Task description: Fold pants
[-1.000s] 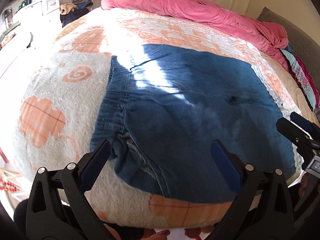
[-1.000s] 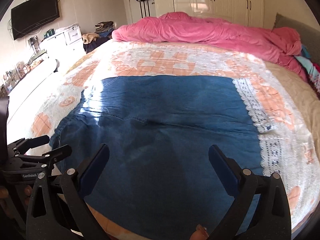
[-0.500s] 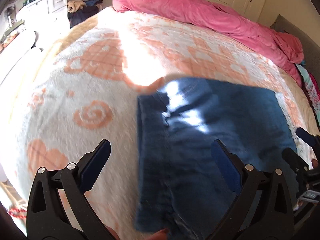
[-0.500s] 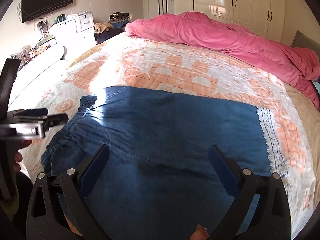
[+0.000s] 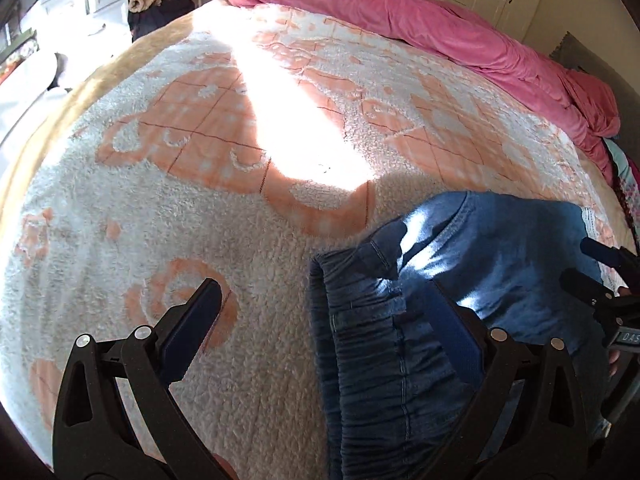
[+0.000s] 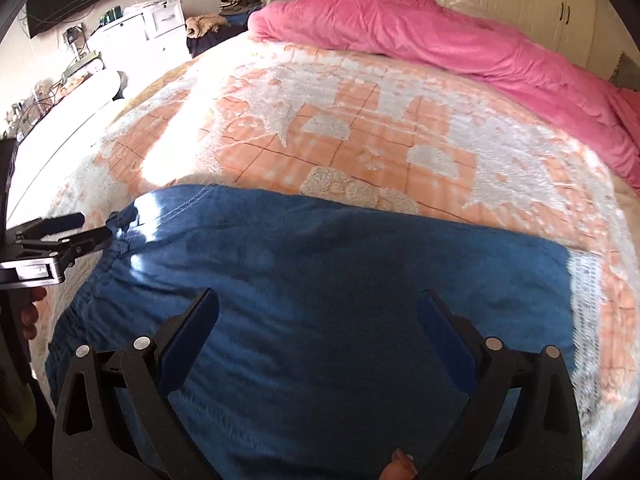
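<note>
Lying flat, denim pants (image 6: 320, 280) on fleecy blanket (image 6: 360, 128).

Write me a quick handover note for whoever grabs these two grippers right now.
Left gripper: open, holding nothing, at the waistband end.
Right gripper: open, holding nothing, above the middle of the pants.
The blue pants lie flat on the patterned blanket, elastic waistband toward the left, pink duvet beyond.
Done: pants spread out, apparently already doubled.
Left: grip an end and fold across.
</note>
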Demonstrator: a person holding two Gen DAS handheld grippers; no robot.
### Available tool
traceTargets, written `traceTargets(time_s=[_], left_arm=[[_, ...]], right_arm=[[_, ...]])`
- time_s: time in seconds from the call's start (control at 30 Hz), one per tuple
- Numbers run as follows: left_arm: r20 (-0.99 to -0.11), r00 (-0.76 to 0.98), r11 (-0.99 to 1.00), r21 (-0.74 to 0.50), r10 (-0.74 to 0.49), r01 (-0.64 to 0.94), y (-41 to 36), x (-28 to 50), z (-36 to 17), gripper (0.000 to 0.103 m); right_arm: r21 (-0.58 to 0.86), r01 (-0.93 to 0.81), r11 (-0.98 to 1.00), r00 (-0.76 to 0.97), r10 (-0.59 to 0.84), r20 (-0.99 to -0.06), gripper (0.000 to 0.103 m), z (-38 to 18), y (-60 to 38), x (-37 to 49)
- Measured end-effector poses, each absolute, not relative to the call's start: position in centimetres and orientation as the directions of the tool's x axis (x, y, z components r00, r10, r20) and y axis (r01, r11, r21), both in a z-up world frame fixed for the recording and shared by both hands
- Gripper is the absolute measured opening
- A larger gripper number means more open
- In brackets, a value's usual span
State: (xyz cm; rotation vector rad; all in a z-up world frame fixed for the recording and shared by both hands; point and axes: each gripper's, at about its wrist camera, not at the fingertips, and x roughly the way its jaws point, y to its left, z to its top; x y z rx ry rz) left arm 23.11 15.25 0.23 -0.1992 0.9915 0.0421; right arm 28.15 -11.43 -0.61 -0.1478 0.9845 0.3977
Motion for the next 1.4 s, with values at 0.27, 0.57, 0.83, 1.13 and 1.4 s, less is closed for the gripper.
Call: traceTargets(time_s=[0.27,0.57,0.83,1.13,1.4], left_arm=[[-0.845,0.525,0.978,-0.184,-0.106,-0.098,15.7,24.9,-1.4,0.091],[-0.826,0.547,0.989,-0.151,-0.132,0.01,14.2,25.5,-0.7,0.03],[-0.776,0.619,0.993,-0.1,-0.119,0.065,13.6,23.7,2.0,0.03],[-0.75,0.658,0.996,-0.022,-0.075,0.088,12.8,21.8,2.8,0.029],[-0.702,0.709,0.993,0.016,-0.069,0.113,11.6,17.5,5.6,0.029]], right_arm=[[0.062,-0.452,0.89,0.457,0.29,-0.841,0.099,-1.2,-9.7,33.0],[-0.052,-0.529,0.847,0.457,0.233,-0.858,0.099,-2.6,-7.9,34.6],[-0.208,-0.654,0.727,0.462,0.167,-0.871,0.099,-3.3,-4.7,34.2],[-0.184,-0.749,0.636,0.432,0.259,-0.864,0.009,-2.8,-3.5,30.5],[-0.092,-0.681,0.726,0.516,0.388,-0.764,0.007,3.5,-8.1,22.5]])
